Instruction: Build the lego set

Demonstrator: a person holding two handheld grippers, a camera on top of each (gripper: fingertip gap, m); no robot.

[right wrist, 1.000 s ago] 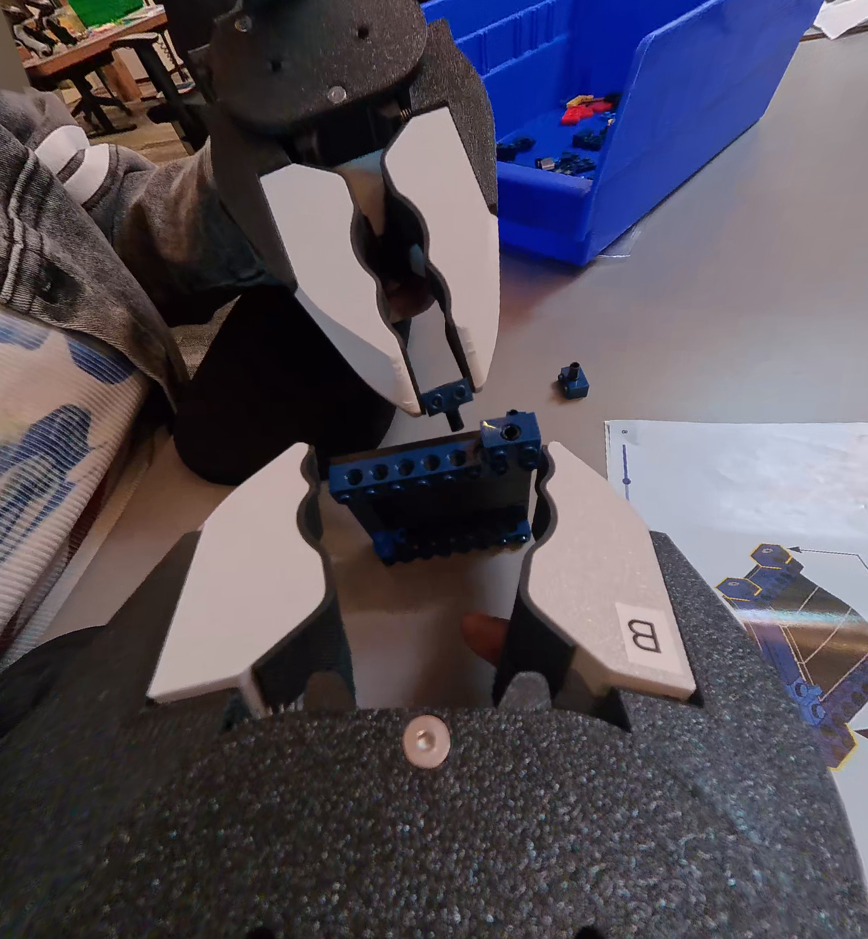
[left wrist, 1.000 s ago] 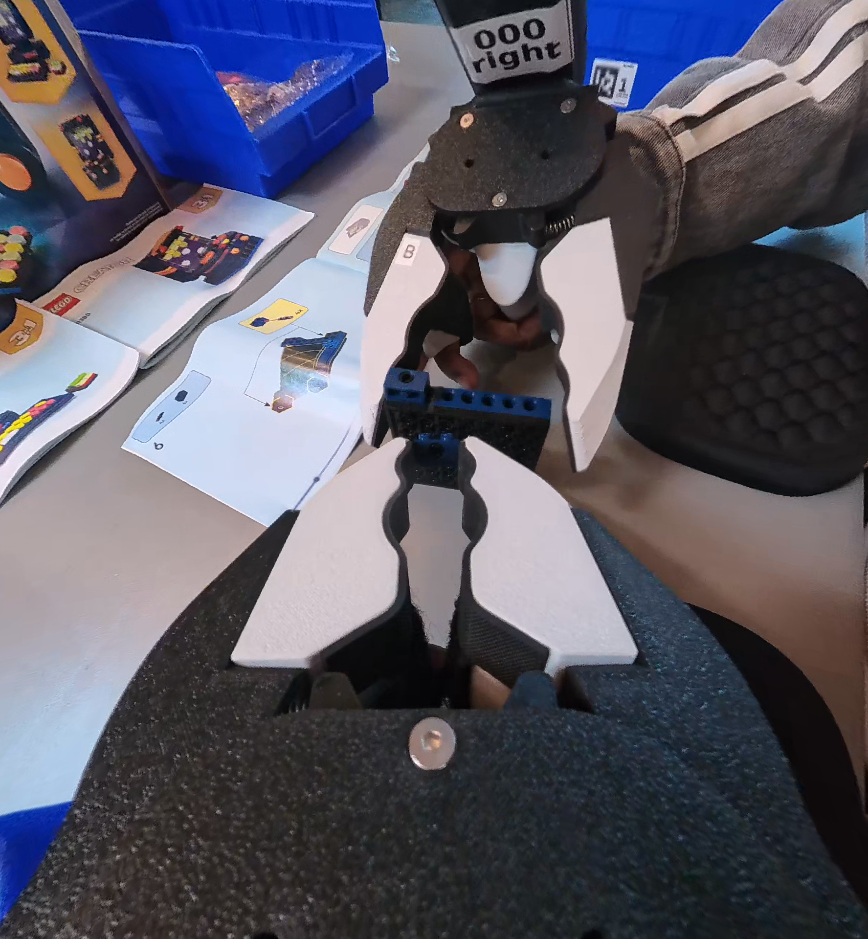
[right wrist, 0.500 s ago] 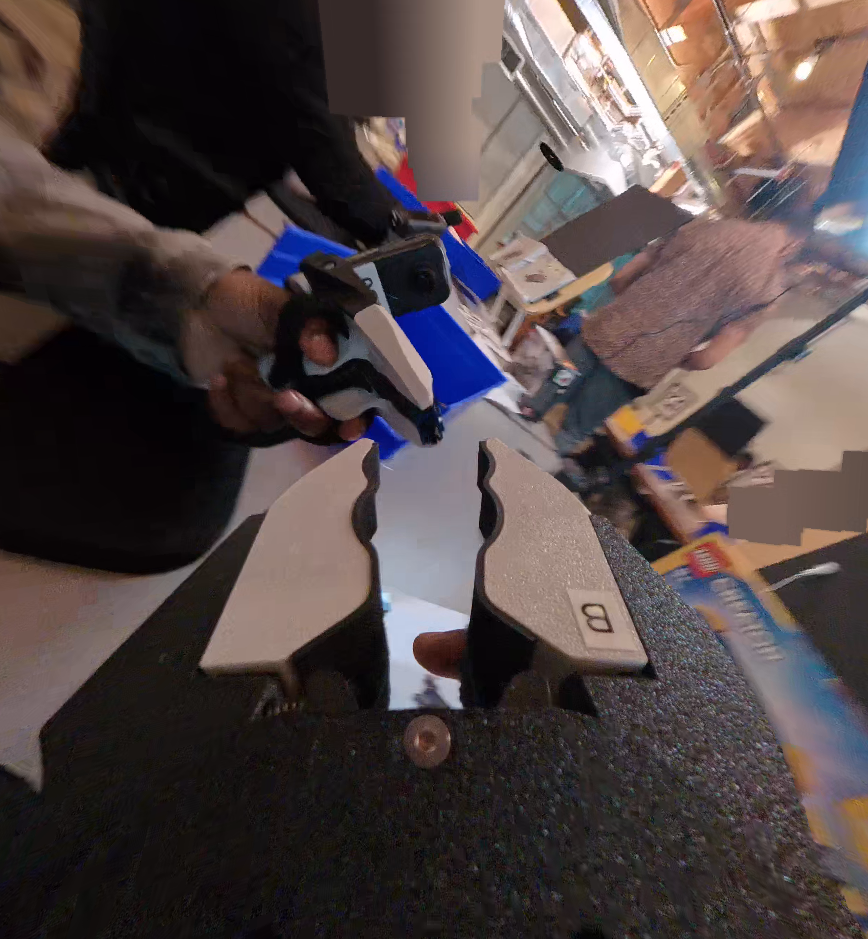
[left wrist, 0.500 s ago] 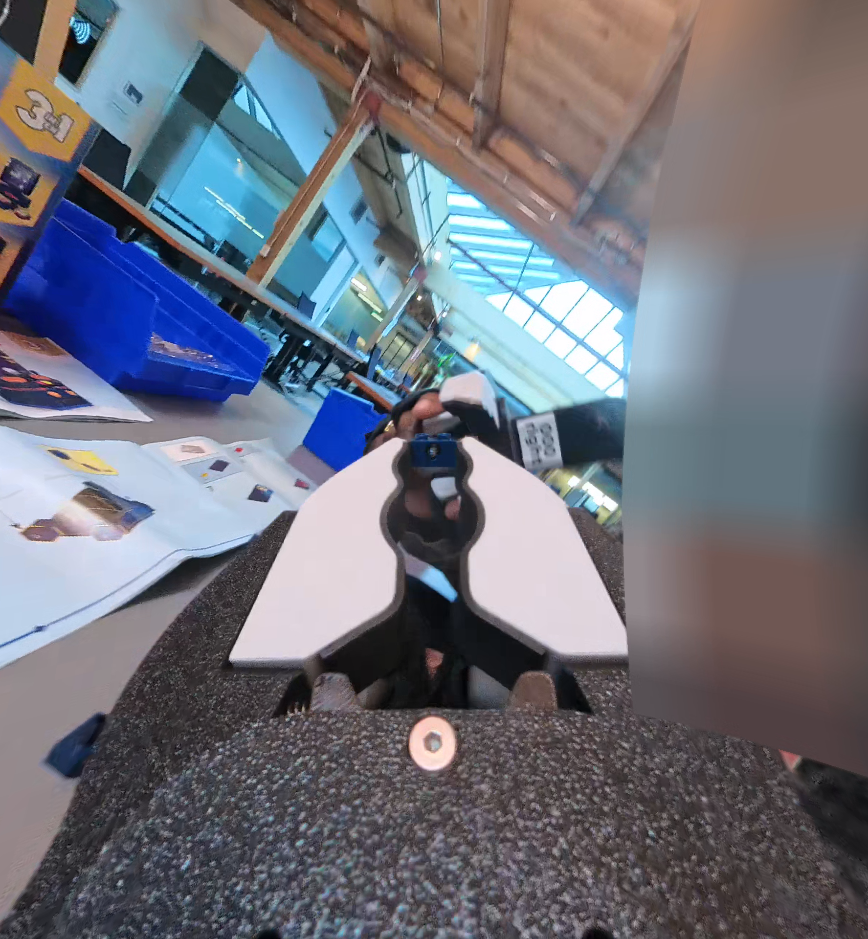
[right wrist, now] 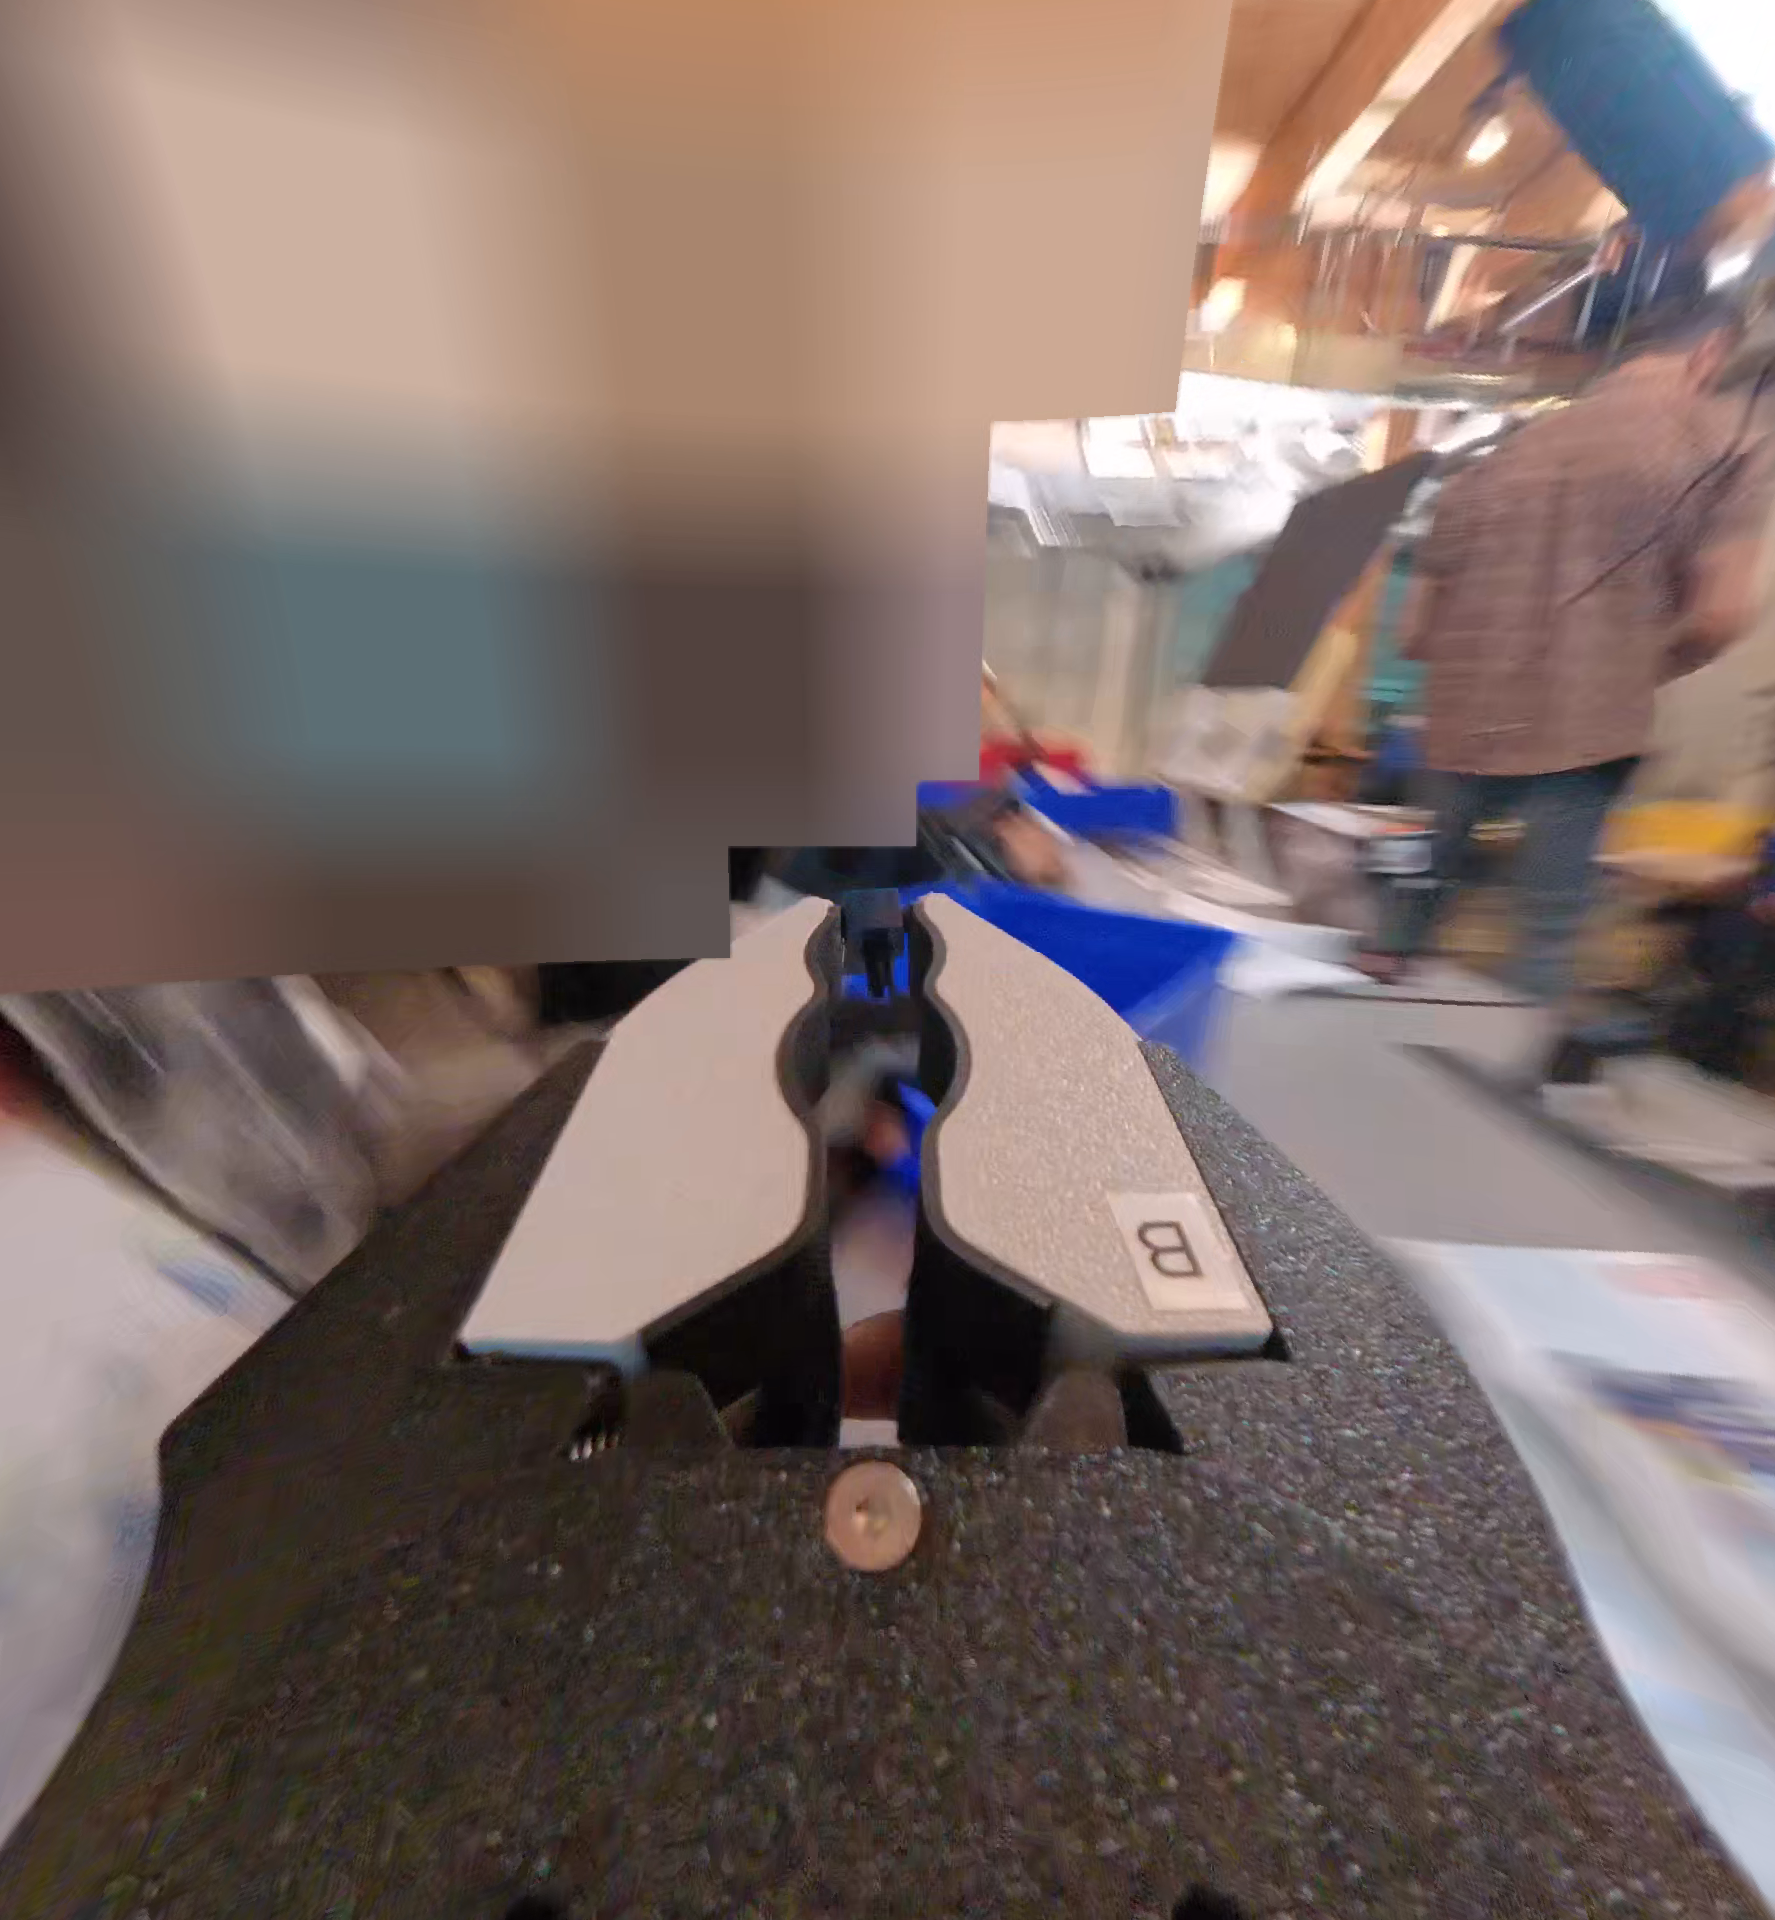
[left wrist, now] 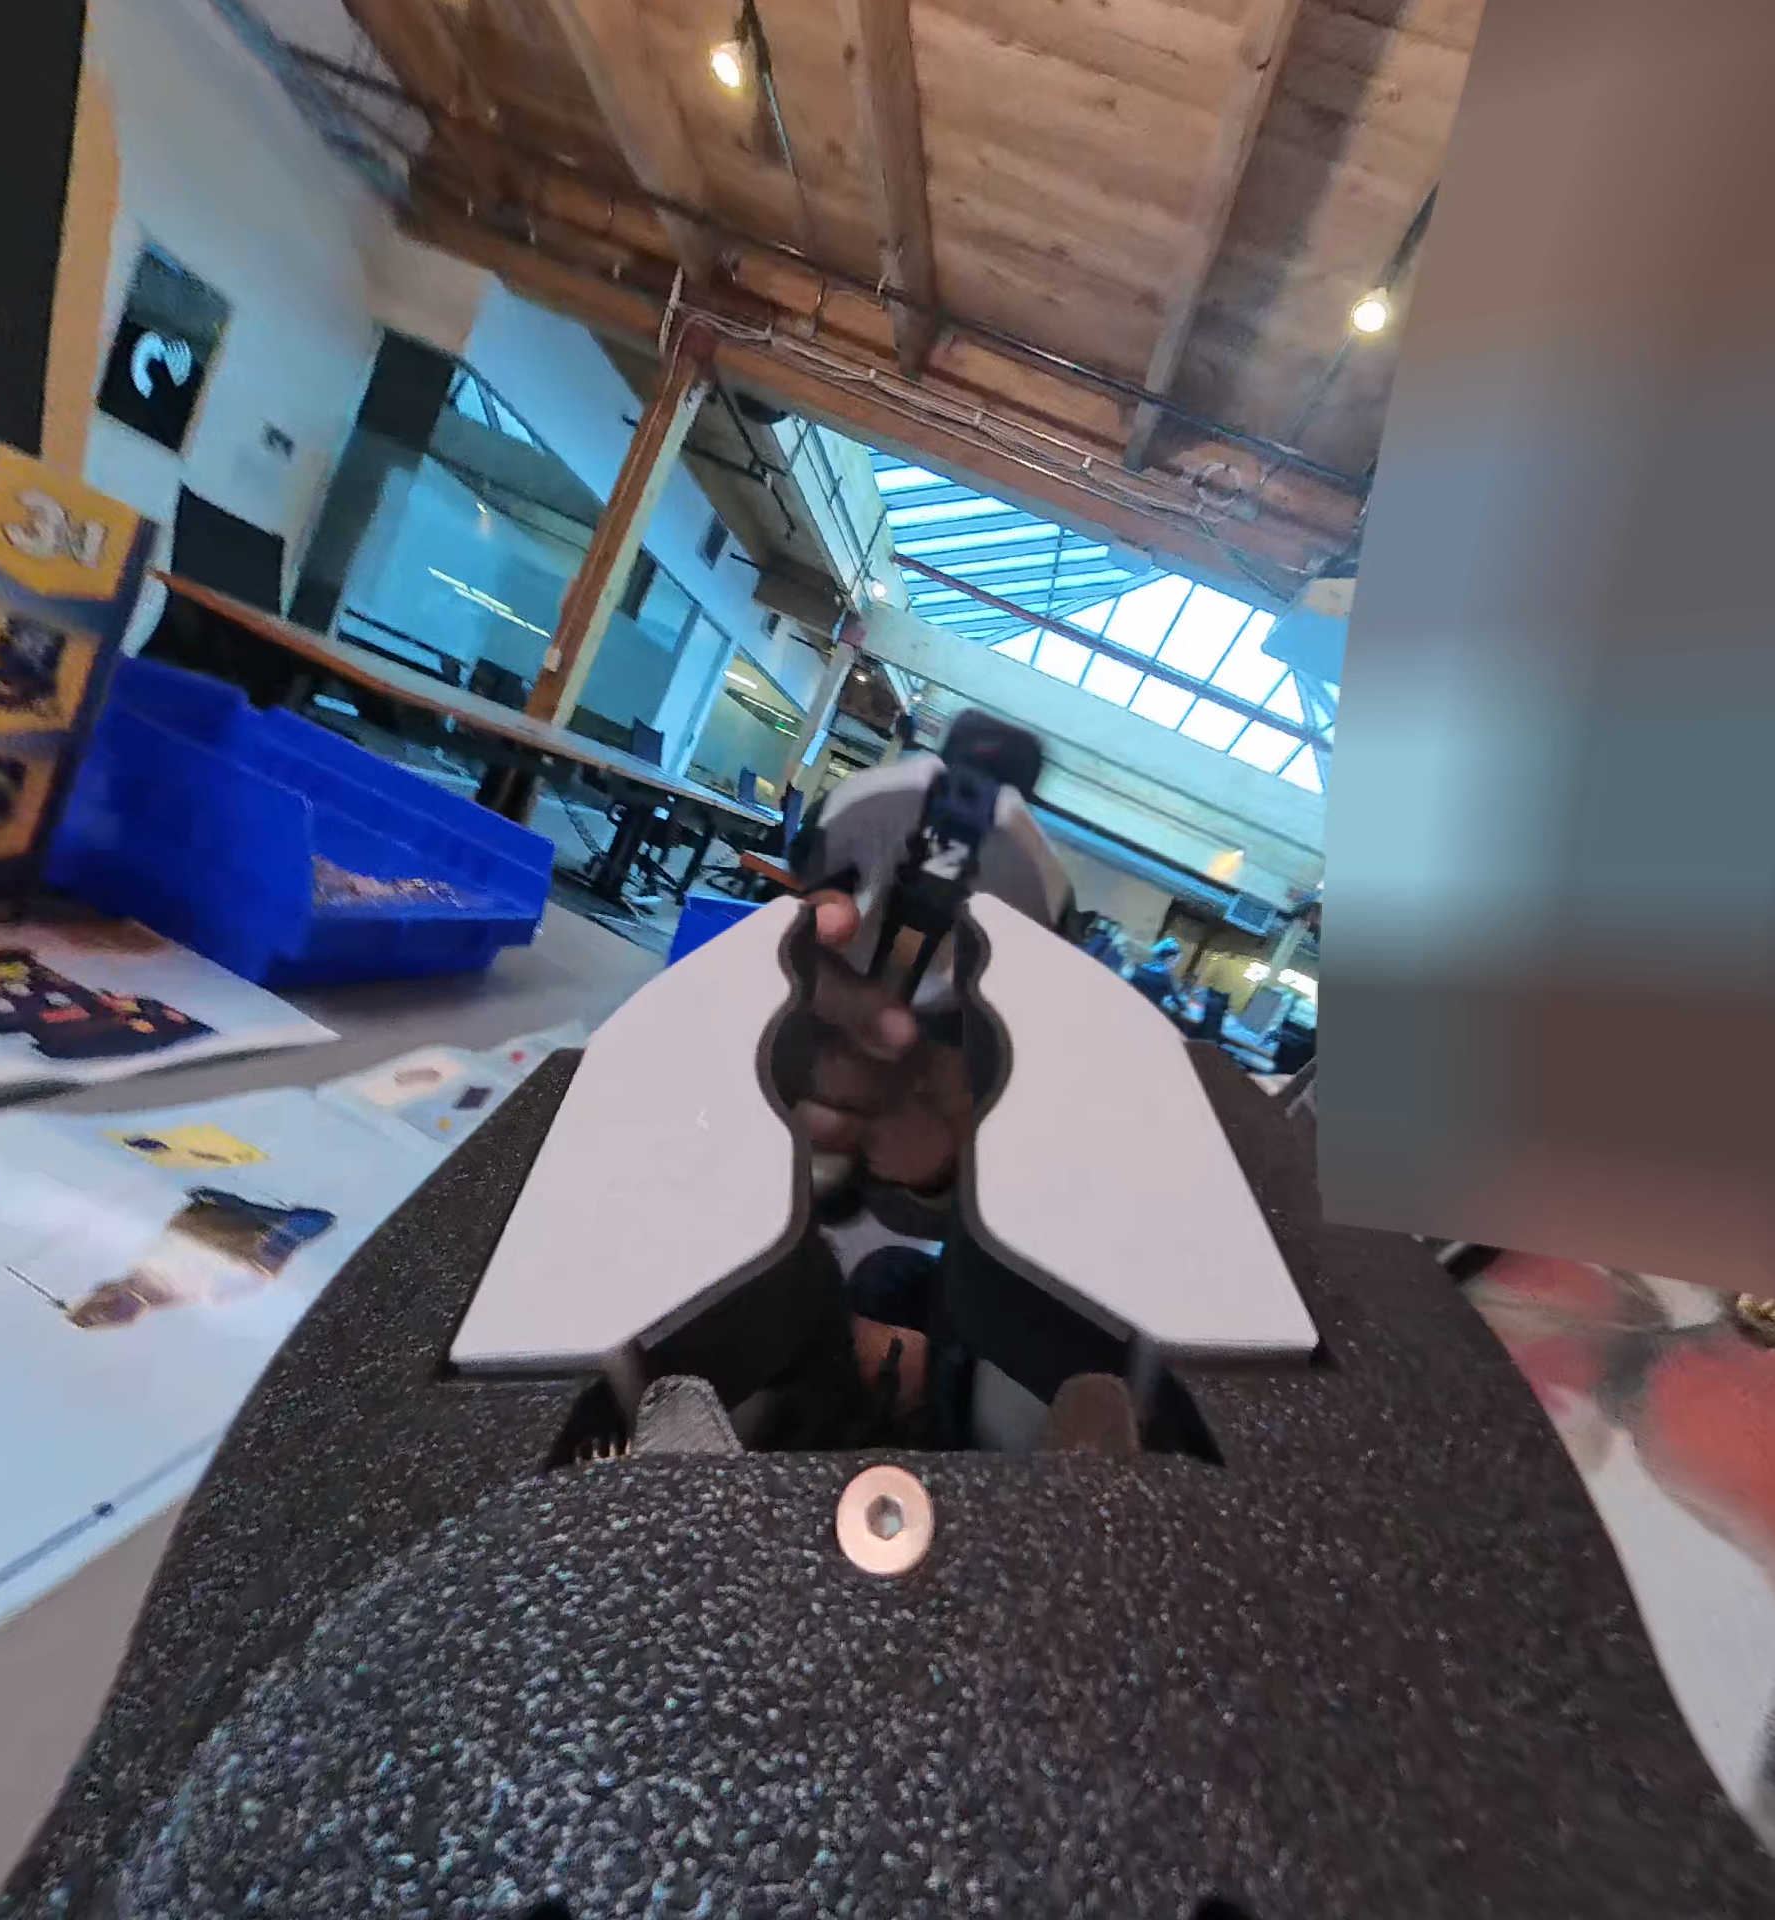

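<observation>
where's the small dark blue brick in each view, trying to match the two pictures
Left wrist view: the small dark blue plastic brick is just above centre, at the tips of the far right tongs, beyond the open left tongs.
Right wrist view: the brick is at centre, gripped between that view's own fingertips.
Shared landmark: the open white instruction booklet, lower left in the left view, lower right in the right view.

- Motion blur smears the right wrist view: the person [right wrist: 1579,561] standing at far right and the open booklet [right wrist: 1672,1455] on the bench are only streaks.
- A small dark brick [right wrist: 870,925] sits between the right gripper [right wrist: 872,920] tips; its shape is unclear.
- The other gripper [left wrist: 930,831], seen from the left wrist, is blurred; its blue piece [left wrist: 966,805] can't be made out.
- The picture's left edge crops the toy box [left wrist: 10,665].
</observation>
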